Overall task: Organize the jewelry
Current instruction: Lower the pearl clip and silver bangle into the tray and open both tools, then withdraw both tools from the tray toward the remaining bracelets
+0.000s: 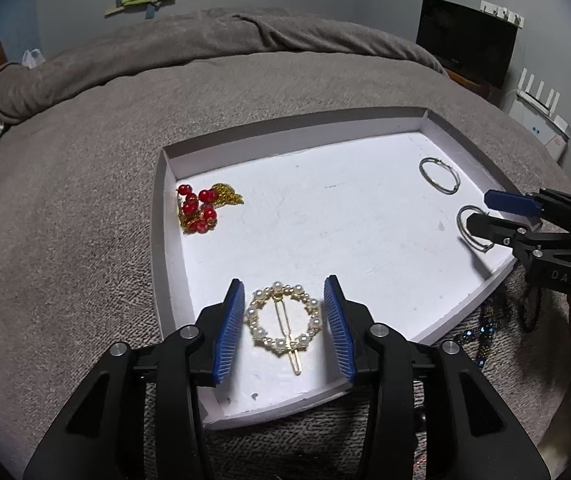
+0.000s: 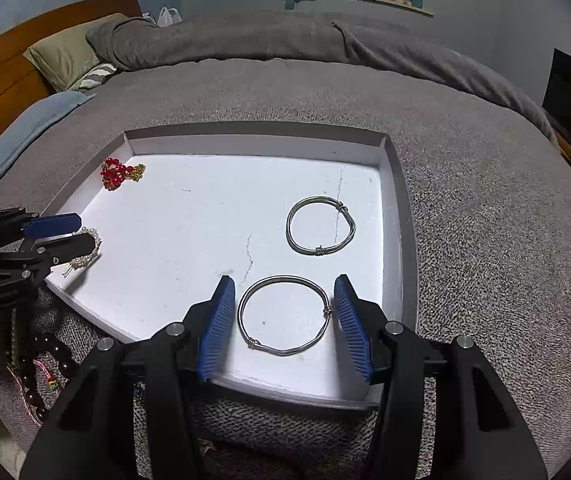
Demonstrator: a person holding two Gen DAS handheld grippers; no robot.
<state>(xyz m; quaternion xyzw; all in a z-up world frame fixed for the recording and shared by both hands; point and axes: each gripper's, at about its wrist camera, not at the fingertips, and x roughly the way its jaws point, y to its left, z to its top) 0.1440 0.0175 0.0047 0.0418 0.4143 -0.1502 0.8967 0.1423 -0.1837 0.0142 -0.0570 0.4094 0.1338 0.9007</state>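
Jaws apart on both: left gripper (image 1: 284,328) straddles pearl clip (image 1: 284,322), right gripper (image 2: 285,326) straddles bangle (image 2: 284,315), both in tray (image 2: 399,216). Risk: flat, thin pieces may slip the pads on closing.

Dim, bluish light; sharp centre, fisheye-warped edges.

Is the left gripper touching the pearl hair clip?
Apart. The left wrist view shows white tray floor between the pearl hair clip and both pads of the left gripper.

Two black hand-held grippers, left (image 1: 284,318) and right (image 2: 284,318): ribbed blue pads, silver screws.
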